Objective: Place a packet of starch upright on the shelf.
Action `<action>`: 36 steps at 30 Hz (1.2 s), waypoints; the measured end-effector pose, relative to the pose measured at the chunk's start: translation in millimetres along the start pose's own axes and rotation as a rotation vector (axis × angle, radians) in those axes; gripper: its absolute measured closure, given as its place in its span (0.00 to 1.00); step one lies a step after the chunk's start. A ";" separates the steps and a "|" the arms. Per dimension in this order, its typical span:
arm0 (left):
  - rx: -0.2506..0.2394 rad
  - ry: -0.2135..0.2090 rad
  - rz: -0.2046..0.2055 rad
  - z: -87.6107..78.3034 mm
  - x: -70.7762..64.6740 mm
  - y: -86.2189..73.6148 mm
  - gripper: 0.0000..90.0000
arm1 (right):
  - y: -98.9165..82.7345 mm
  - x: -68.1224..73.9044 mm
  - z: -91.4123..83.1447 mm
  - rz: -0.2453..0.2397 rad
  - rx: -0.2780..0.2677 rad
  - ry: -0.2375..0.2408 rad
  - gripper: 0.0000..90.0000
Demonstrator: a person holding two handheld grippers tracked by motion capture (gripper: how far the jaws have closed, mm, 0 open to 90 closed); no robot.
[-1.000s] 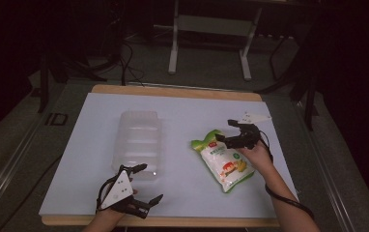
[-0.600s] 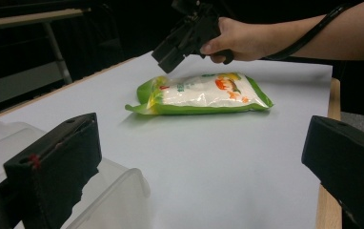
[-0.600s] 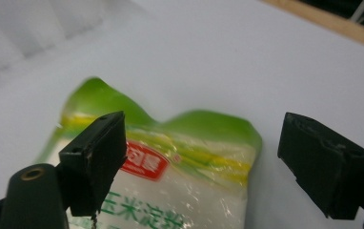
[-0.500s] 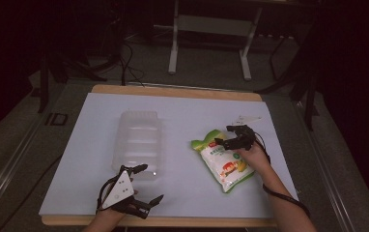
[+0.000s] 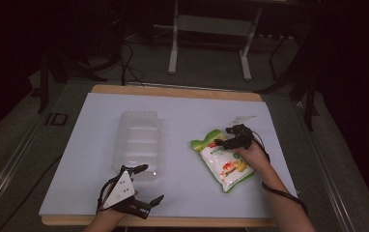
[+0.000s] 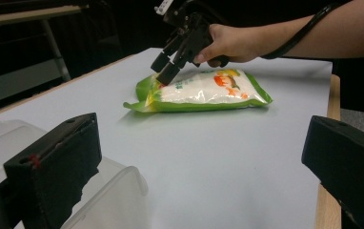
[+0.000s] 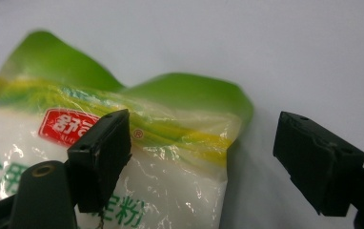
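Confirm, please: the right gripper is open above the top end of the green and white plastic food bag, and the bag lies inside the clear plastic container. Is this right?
One part is wrong. The green and white plastic food bag lies on the white table, apart from the clear plastic container, as the high view shows. The right gripper is indeed open over its top end.

a dim lab: white-topped table [image 5: 182, 111], floor cables [image 5: 124, 58], metal stand legs [image 5: 209, 46].
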State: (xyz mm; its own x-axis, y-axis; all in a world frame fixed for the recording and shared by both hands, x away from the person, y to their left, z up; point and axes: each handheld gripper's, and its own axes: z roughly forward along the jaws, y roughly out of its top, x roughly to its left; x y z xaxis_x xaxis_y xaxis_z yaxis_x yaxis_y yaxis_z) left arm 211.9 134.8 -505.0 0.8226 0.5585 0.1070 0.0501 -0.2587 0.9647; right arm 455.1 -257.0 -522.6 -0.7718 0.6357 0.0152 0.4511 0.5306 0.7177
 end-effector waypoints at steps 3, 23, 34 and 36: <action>0.000 -0.002 0.000 0.3 -0.5 0.1 0.00 | 1.0 0.5 2.9 -0.011 0.033 0.016 0.24; 0.005 -0.006 0.005 1.8 -0.9 0.1 0.00 | 4.0 10.6 5.4 -0.020 0.108 0.020 0.89; 0.002 -0.003 0.001 0.8 -0.6 0.2 0.00 | 13.1 19.5 -3.9 -0.058 0.102 -0.003 0.95; 0.002 -0.003 0.003 0.5 -0.7 0.2 0.00 | 14.8 21.1 -7.4 -0.061 0.083 0.002 0.95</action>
State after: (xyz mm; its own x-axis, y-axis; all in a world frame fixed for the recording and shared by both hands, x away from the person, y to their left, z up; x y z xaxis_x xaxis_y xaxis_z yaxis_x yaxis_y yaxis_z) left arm 211.7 133.9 -504.9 0.8245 0.5553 0.1088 0.0491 -0.2617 0.9639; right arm 442.2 -239.9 -506.5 -0.7998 0.5998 -0.0257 0.4386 0.6129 0.6572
